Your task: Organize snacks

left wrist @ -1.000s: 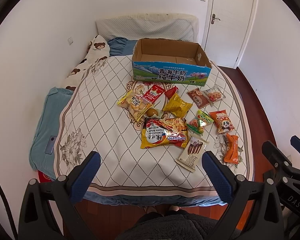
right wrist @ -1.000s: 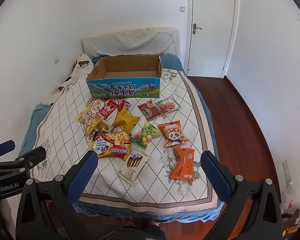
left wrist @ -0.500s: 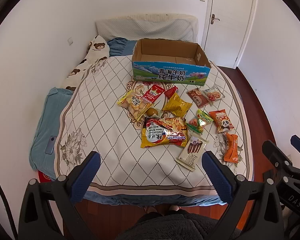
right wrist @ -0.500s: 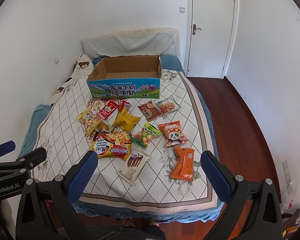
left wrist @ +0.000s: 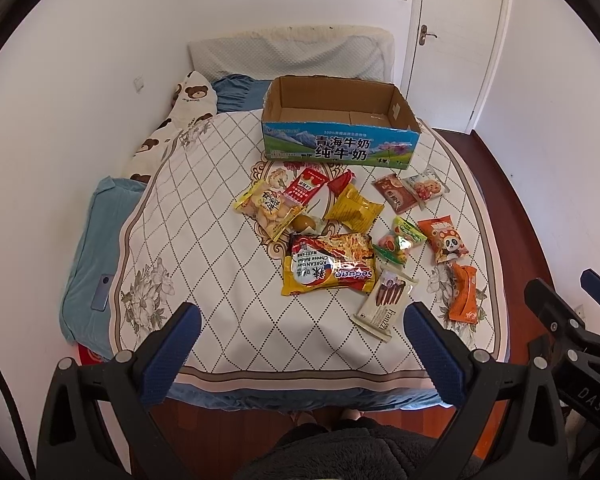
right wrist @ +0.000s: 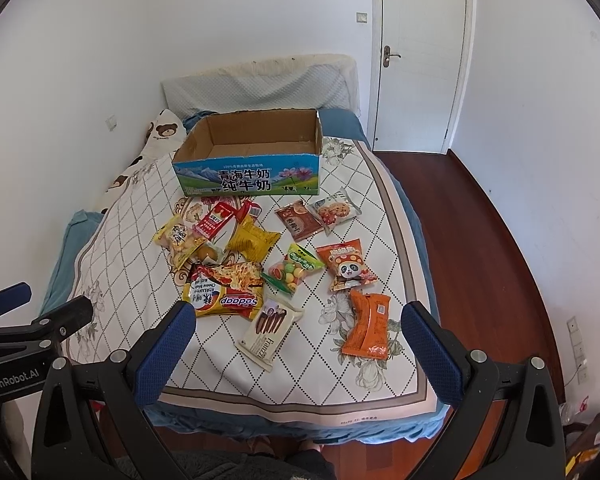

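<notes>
A: Change since a second ago? We log none: left claw point(left wrist: 300, 344) and right claw point(right wrist: 296, 342) both spread apart, holding nothing, task not begun.

B: Containers: one cardboard box point(right wrist: 248, 176) at twelve o'clock on the bed point(right wrist: 220, 364), empty. Snacks point(right wrist: 224, 292) loose at centre, below the box.

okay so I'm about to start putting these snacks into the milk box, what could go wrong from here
1. The egg pouch lies tucked under the biscuit bag and beside the noodle packet; grabbing any one may drag the others.
2. The wafer pack and orange packet lie flat on soft bedding, so either tool, left or right, could pinch the sheet too.
3. The cardboard box sits far back; a reach passes over every snack.
</notes>
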The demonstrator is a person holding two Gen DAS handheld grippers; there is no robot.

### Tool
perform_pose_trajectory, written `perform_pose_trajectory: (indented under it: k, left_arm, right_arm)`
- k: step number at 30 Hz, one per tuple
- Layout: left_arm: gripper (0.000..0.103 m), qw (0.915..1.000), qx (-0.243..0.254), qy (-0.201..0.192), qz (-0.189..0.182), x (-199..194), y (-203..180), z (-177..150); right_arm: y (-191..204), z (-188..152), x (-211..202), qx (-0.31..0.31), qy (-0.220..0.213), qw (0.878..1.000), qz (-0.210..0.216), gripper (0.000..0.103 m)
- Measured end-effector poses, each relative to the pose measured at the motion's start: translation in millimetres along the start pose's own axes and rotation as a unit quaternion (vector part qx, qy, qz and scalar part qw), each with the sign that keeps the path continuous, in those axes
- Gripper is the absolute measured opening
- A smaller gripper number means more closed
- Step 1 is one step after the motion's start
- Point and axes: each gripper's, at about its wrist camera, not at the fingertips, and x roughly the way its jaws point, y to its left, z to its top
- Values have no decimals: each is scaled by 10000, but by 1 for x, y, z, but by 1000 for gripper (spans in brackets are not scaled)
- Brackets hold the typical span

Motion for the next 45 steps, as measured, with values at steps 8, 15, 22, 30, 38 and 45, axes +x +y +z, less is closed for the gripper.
perform_pose_trajectory:
  k: [8, 15, 22, 30, 38, 45]
  left_arm:
    - [103, 9982, 450, 369, 157, 51, -10, 11]
    - [103, 9781, 1942, 519, 537, 140, -35, 32]
    - [103, 9266, 3579, 1073, 429, 230, -74, 32]
    - [103, 8043, 5798, 1258, 318, 301, -109, 5]
    - [86, 6993, 6957, 1619, -294, 351, -125, -18]
    - [85, 7997, 5552, 2181, -674, 358, -114, 19]
  right_arm:
    - [-36, 0, 40, 640, 378, 9972, -127, 103]
    - [-74, -11, 123, 1218, 1352, 9833, -37, 103]
    - [-91, -28, 219, 1864, 2146, 9586, 147, 103]
    - [-96, -36, 278, 1927, 2621, 9455, -106, 103]
    - [-72, -37, 291, 2215, 2778, 9340, -375, 103]
    - [-32, -53, 285, 2476, 2867, 9251, -267, 103]
